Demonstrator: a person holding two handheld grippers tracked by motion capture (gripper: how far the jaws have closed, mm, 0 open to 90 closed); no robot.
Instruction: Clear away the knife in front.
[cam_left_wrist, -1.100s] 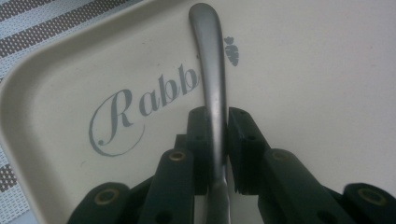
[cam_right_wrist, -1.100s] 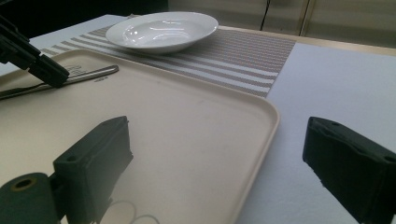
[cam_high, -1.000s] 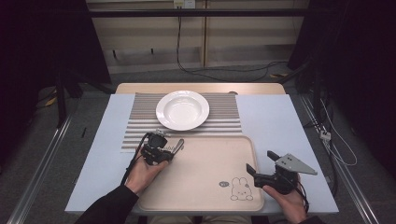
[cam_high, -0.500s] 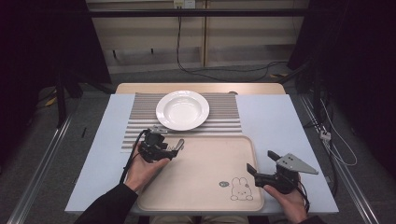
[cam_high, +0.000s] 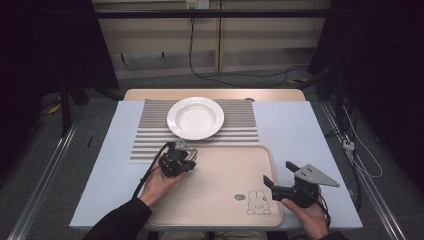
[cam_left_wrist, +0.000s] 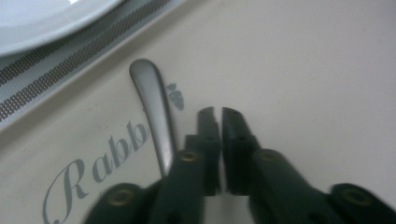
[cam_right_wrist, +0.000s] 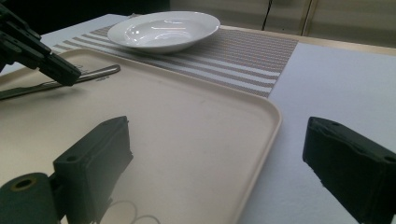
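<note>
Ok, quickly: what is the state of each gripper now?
Left gripper: just closed, empty, beside the grey metal utensil handle.
Right gripper: open, empty.

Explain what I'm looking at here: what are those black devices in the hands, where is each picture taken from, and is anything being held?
A person holds a two-jaw gripper in each hand. One picture looks down from above the table; each of the other two comes from a camera riding on a gripper. On the table lie a striped mat, a white plate and a beige tray. The left gripper is shut with nothing between its jaws; a metal utensil handle lies beside it on the tray. The right gripper is open and holds nothing.
</note>
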